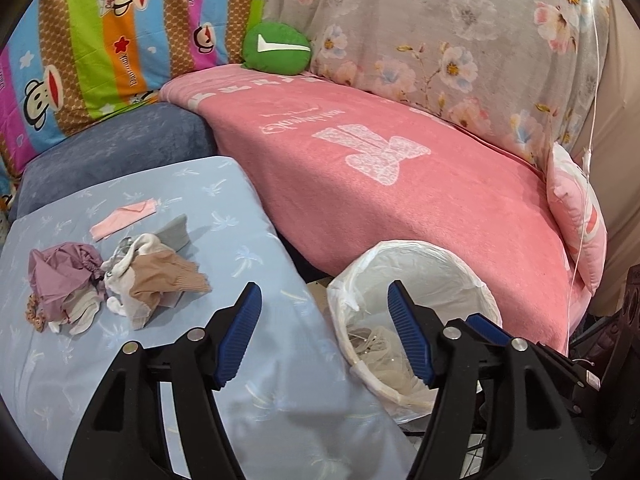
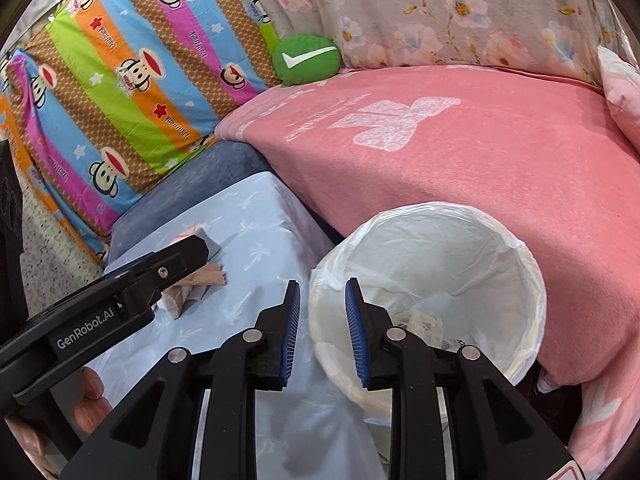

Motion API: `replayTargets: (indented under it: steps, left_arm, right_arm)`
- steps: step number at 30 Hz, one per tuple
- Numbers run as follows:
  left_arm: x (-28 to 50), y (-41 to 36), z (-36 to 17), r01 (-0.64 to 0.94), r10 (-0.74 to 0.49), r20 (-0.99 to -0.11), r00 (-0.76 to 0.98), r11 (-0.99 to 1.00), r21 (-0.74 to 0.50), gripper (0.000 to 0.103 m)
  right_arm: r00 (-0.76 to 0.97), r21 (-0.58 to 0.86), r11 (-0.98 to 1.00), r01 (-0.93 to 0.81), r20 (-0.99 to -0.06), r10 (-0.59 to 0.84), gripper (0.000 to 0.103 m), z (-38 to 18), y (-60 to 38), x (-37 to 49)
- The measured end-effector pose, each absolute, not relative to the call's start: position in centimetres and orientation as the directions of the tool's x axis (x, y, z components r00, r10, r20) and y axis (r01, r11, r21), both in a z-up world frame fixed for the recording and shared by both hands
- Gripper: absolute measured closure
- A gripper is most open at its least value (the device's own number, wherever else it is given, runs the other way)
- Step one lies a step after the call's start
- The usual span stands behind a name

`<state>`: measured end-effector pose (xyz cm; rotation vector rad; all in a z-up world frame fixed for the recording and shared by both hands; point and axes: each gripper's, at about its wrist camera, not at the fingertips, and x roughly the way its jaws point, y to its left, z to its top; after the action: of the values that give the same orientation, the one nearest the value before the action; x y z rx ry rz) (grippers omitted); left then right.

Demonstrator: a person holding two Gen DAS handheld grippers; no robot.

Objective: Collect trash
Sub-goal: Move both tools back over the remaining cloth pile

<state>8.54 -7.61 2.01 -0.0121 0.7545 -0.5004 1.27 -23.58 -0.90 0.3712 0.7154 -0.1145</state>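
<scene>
A heap of trash lies on the light blue cloth (image 1: 248, 216): a crumpled purple piece (image 1: 64, 276), a tan stocking-like scrap (image 1: 168, 276), white rags and a grey bit. Just behind the heap lies a flat pink paper (image 1: 124, 218). To the right stands a round bin with a white liner (image 1: 416, 264) (image 2: 440, 248), with clear crumpled plastic (image 2: 424, 320) at its bottom. My left gripper (image 1: 323, 286) is open wide, with nothing in it, over the gap between cloth and bin. My right gripper (image 2: 323, 282) hangs at the bin's left rim, its jaws narrowly apart and nothing between them.
A pink blanket (image 1: 400, 184) covers the sofa seat behind the bin. A striped monkey-print pillow (image 1: 100, 40), a green round cushion (image 1: 276, 46) and a floral cover stand at the back. A pink pillow (image 1: 576, 216) leans at the right. A hand (image 2: 92, 392) holds the left gripper.
</scene>
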Motion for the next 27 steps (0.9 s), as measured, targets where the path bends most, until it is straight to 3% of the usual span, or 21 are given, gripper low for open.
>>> replayTargets:
  steps: [12,27]
  left_arm:
    - [9.4,-2.8,1.5,0.329,-0.376,-0.65,0.66,0.923,-0.199,0.024]
    - [11.6,5.8,-0.8,0.146,-0.253,-0.68,0.688,0.966,-0.212,0.017]
  right_arm:
    - [0.746,0.262,0.951,0.167,-0.664,0.052,0.067,-0.6,-19.3,2.7]
    - [0.709,0.231,0.971,0.063,-0.695,0.119,0.064,-1.4,-12.2,5.8]
